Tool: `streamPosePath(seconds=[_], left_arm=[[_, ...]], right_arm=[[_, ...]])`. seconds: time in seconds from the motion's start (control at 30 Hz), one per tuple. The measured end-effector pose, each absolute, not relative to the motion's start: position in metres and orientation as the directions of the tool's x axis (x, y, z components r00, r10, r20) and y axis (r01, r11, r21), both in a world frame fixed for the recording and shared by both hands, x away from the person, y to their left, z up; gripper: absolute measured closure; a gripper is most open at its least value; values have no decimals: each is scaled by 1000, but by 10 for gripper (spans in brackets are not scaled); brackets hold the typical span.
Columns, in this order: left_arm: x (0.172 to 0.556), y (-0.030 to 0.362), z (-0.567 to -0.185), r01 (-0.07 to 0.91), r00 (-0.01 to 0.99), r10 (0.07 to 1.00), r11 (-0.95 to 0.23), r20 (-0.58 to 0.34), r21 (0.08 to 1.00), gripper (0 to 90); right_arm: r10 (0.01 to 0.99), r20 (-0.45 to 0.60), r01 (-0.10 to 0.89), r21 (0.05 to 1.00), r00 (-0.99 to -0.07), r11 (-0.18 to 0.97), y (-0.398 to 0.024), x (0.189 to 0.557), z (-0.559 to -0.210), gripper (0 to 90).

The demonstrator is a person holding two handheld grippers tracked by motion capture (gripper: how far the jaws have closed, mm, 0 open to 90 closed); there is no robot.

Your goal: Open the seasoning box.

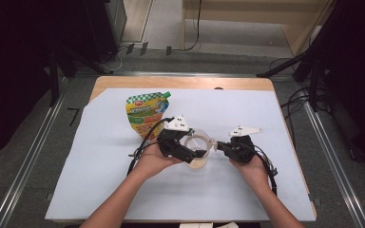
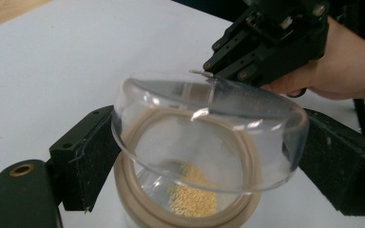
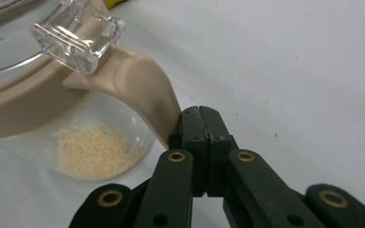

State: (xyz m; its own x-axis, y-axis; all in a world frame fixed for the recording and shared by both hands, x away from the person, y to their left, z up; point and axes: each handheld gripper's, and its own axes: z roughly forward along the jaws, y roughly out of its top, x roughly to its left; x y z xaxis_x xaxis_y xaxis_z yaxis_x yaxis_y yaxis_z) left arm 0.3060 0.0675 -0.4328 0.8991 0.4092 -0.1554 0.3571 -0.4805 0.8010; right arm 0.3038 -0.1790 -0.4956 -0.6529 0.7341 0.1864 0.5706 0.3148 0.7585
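Lid [image 2: 209, 128] sits tilted over the jar [image 1: 197, 152] mid-table, clamped in your left tool [image 1: 197, 153]; your right tool [image 3: 200, 118], jaws together, presses the beige latch [image 3: 147, 90]. Grains lie inside; seating and latching seem left.

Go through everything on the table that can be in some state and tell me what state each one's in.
Clear jar: upright, a little yellowish powder at its bottom.
Clear lid: tilted up off the beige rim, jar partly open.
Beige handle: touched by the right tips.
Left hand-held gripper: jaws either side of the lid, apparently gripping it.
Right hand-held gripper: shut, nothing between the jaws.
Yellow-green pouch: lying flat, cap on.
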Motion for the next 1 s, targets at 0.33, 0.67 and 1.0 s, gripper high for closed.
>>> streamPosePath(seconds=[0.33, 0.67, 1.0], left_arm=[[306, 57, -419, 363, 893, 430, -511, -134, 779, 128], [312, 48, -414, 369, 898, 412, -515, -155, 773, 129], [321, 37, -414, 377, 903, 383, -496, -192, 782, 127]], right_arm=[[734, 186, 570, 759, -653, 315, -179, 303, -495, 900], [734, 192, 571, 761, -651, 308, -180, 302, -495, 900], [733, 205, 574, 764, -649, 295, -182, 301, -494, 900]])
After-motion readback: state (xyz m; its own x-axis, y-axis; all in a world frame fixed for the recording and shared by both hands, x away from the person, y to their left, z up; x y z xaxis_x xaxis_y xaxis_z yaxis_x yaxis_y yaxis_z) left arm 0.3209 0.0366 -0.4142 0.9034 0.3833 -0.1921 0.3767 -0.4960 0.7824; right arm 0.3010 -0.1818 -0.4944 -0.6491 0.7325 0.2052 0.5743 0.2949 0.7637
